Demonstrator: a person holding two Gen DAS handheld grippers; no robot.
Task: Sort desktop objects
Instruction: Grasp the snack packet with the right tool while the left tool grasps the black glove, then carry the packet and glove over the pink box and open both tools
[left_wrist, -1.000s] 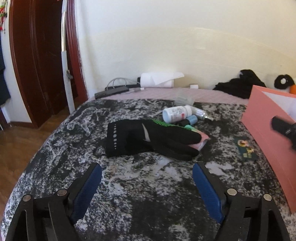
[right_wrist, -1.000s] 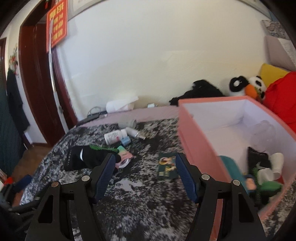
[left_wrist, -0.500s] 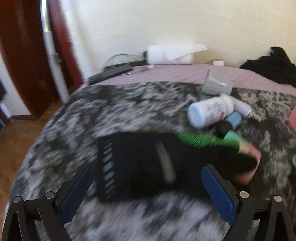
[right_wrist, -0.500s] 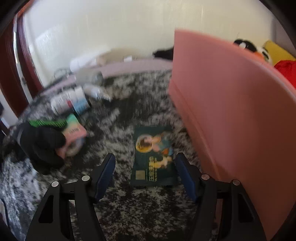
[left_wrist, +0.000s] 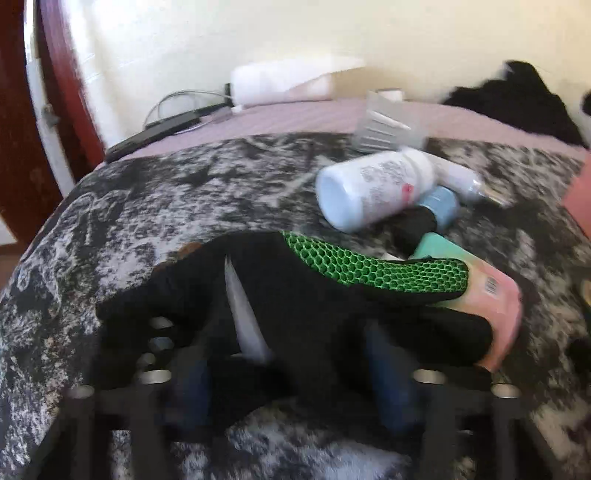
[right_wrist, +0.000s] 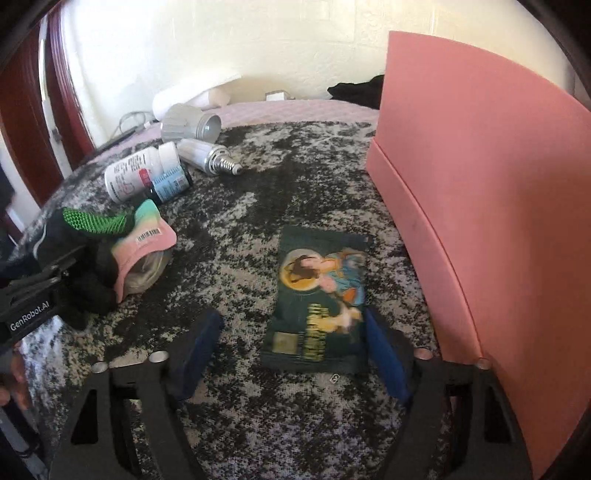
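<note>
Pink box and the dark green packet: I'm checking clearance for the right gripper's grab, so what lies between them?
Only bare speckled cloth separates the dark green packet from the pink box, seen in the right wrist view.

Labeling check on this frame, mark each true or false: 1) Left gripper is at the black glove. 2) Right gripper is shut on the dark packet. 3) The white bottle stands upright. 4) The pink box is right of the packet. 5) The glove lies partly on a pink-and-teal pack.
1) True. The left gripper has its fingers at the glove; blur hides whether it grips.
2) False. The right gripper is open, fingers on either side of the packet.
3) False. The white bottle lies on its side.
4) True. The pink box stands to the right of the packet.
5) True. The glove's fingers lie over the pink-and-teal pack.
</note>
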